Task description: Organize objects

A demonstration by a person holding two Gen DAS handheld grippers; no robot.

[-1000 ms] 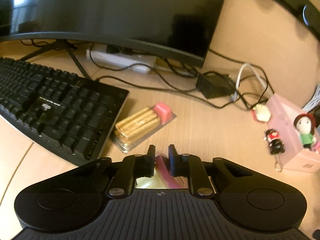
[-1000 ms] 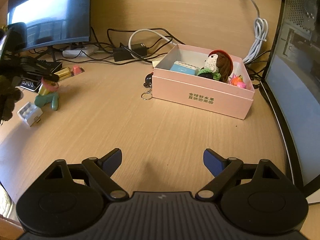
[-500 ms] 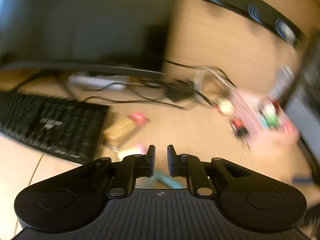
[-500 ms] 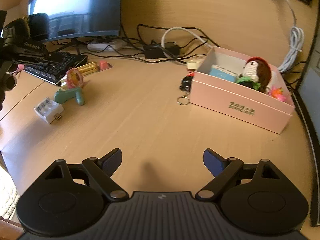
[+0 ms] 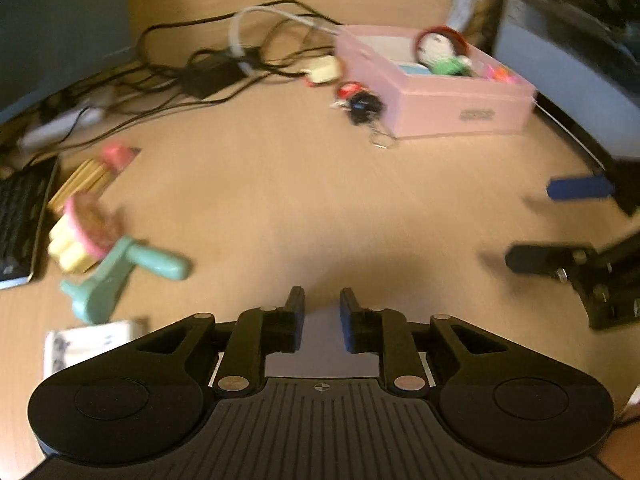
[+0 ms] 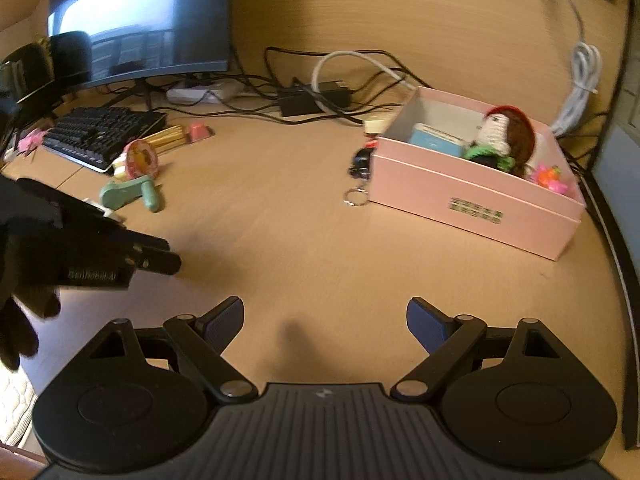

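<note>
- Broadly, wooden surface [image 6: 304, 216], tan, carrying all items listed below.
- Monitor [image 6: 140, 24], dark, curved, at the far left of the surface in the right wrist view, with a black keyboard [image 6: 100, 132] in front of it.
- Pink box [image 6: 476, 196], open-topped, right of centre; printed label on its near wall. Inside: a crocheted doll [image 6: 504, 136] with brown hair and green top, a light-blue packet [image 6: 434, 140], and a small pink-orange item [image 6: 550, 174] in the right corner.
- Left hand-held gripper [image 5: 322, 312], clenched with only a narrow gap between the fingers, nothing gripped; it hangs above bare surface, well apart from the box.
- Right hand-held gripper [image 6: 324, 320], released, blue pads spread wide, nothing between them; bare surface below.
- Tangle of black and white cables [image 6: 320, 92] with a black adapter, behind the box and monitor.
- Teal toy [image 6: 130, 194], lying flat near the keyboard, with a round pink-rimmed toy [image 6: 140, 158] just behind it, touching or nearly so.
- Clear pack of gold sticks [image 6: 170, 136] with a pink block at one end, beside the keyboard's right end.
- White item [image 5: 92, 340], left of the left hand-held gripper; too blurred to identify, possibly a small tray.
- Black figure keychain [image 6: 360, 164] with a metal ring, lying against the box's left wall.
</note>
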